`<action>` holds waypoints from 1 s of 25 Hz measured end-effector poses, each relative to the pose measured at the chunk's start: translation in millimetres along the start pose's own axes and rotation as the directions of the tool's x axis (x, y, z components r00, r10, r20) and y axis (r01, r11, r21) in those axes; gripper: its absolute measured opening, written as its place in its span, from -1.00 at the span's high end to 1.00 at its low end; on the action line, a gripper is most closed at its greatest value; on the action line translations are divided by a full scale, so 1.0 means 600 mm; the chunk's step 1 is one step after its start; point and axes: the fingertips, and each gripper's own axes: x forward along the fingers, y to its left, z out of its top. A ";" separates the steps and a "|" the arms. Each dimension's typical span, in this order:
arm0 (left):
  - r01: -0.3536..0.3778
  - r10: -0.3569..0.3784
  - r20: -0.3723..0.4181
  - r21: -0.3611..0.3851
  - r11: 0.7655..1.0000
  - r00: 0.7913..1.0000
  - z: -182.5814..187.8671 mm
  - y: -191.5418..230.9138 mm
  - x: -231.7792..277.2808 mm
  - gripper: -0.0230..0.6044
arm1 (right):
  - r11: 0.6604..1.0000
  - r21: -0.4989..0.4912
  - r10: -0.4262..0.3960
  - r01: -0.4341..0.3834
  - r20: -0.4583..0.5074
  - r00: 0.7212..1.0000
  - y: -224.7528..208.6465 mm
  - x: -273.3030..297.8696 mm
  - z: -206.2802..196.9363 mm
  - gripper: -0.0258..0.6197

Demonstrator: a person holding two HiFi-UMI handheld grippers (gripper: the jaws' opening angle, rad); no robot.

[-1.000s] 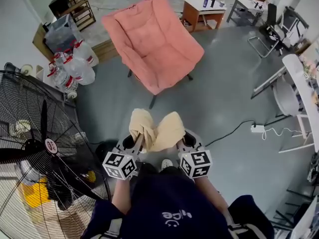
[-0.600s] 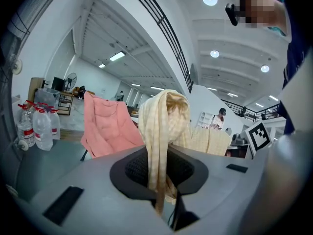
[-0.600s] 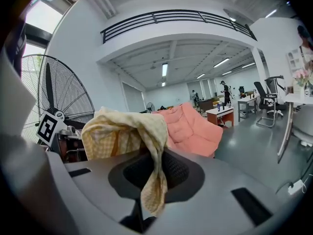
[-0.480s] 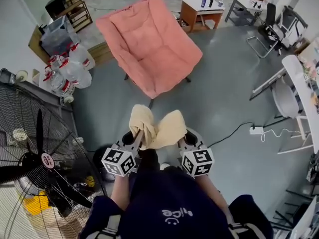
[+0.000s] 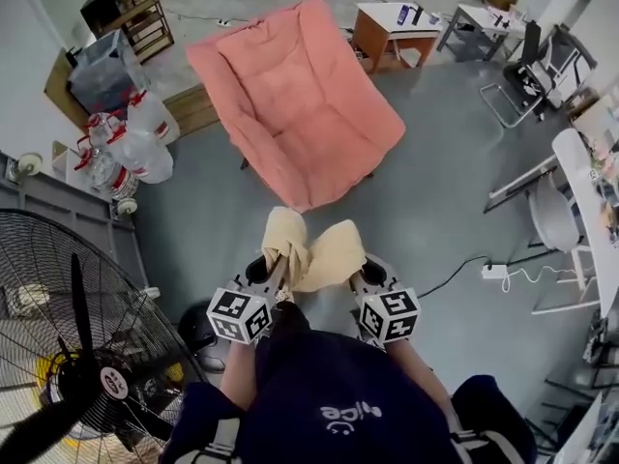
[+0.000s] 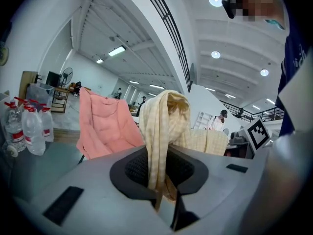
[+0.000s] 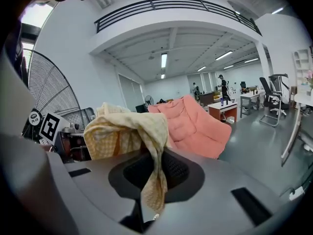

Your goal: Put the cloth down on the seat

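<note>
Cloth (image 5: 308, 254): pale yellow checked fabric, held off the floor in front of the body, bunched into two humps, one over each gripper, with a slack span sagging between. Pinched at one gathered end by the left gripper (image 5: 278, 276), jaws closed down on a thin rope of folds. Pinched at the other end by the right gripper (image 5: 354, 278), jaws likewise nearly together on a narrow tail dangling below the pads. Looks light, soft and wholly limp. Likely to drape, fold over itself and settle in a heap on release, with no stiffness to help spreading. Not fragile; little risk of slipping under two tight pinches, some risk of creeping out of the pads under a hard tug. Best taken by opposite edges or corners, much as now, for drawing flat before lowering. Not yet on the seat (image 5: 309, 114), a padded pink folding chair ahead on the grey floor, well apart from the cloth, cushion bare. Beyond the chair, a wooden side table (image 5: 392, 29). Off to the left, a cluster of large water bottles (image 5: 131, 148) and, nearer, a big black cage fan (image 5: 87, 356). Off to the right, a white power strip (image 5: 496, 272) with its cable along the floor. Judged stage: carrying toward the chair, lowering and release not yet begun.
</note>
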 end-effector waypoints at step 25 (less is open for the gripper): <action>0.058 -0.058 -0.024 0.027 0.998 0.998 0.123 0.196 0.107 0.68 | 0.995 0.080 -0.056 0.053 0.030 0.998 -0.005 0.224 0.097 0.71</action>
